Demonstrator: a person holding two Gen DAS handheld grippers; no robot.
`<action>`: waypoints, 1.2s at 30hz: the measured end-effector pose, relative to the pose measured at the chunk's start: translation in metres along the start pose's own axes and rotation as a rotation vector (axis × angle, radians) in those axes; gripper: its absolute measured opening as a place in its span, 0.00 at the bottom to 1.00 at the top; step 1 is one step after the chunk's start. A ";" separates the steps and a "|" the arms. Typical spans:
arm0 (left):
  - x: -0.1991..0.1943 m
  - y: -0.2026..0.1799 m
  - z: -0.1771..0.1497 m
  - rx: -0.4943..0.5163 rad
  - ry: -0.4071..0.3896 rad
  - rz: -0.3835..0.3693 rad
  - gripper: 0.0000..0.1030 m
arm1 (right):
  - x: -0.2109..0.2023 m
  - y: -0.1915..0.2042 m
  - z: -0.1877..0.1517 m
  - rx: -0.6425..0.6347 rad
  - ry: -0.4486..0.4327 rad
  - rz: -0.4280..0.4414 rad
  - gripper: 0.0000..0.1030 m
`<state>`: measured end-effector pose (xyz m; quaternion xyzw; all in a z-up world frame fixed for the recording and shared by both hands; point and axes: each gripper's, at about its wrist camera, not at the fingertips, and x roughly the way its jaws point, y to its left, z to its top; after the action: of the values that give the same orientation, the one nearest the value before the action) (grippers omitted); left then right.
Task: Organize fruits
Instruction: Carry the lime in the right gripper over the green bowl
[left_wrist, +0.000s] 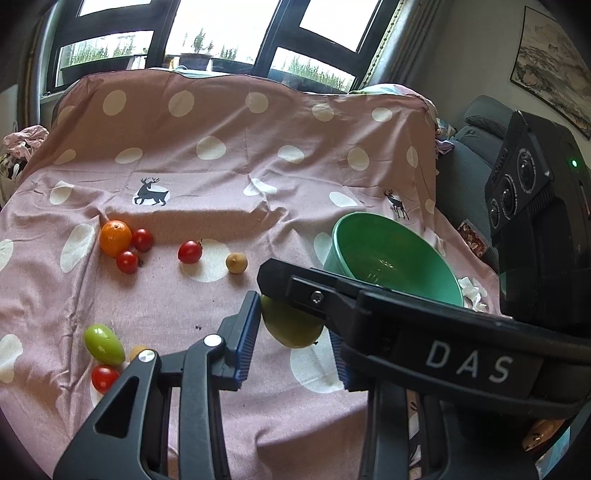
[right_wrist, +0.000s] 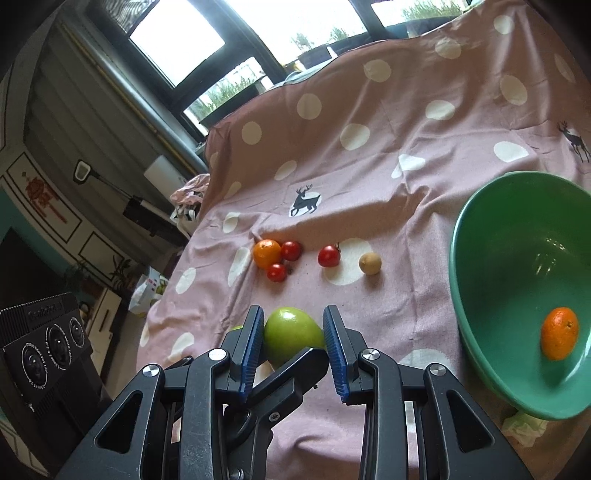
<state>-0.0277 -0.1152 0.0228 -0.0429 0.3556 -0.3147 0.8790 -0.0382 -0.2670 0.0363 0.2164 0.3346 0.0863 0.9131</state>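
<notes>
Right gripper (right_wrist: 294, 343) closes its blue pads on the large green apple (right_wrist: 291, 338), low over the pink dotted cloth (right_wrist: 369, 184). Left gripper (left_wrist: 295, 339) straddles the same apple, jaws apart. Lift straight, then swing toward the green plastic bowl (right_wrist: 480, 325) at three o'clock; release gently beside the orange mandarin (right_wrist: 559, 333).

From the left wrist, the right gripper's black arm (left_wrist: 369, 306) hides the top of the green apple (left_wrist: 291, 328) and the near rim of the green bowl (left_wrist: 388, 251), whose contents cannot be seen here.
</notes>
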 end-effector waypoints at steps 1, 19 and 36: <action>0.001 -0.003 0.002 0.010 -0.001 -0.002 0.34 | -0.003 -0.002 0.001 0.004 -0.009 -0.001 0.34; 0.027 -0.064 0.020 0.154 0.001 -0.058 0.34 | -0.051 -0.053 0.010 0.140 -0.165 0.000 0.34; 0.060 -0.095 0.021 0.192 0.066 -0.140 0.34 | -0.074 -0.093 0.005 0.258 -0.213 -0.062 0.34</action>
<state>-0.0309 -0.2291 0.0311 0.0271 0.3486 -0.4093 0.8427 -0.0898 -0.3741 0.0395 0.3293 0.2506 -0.0090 0.9103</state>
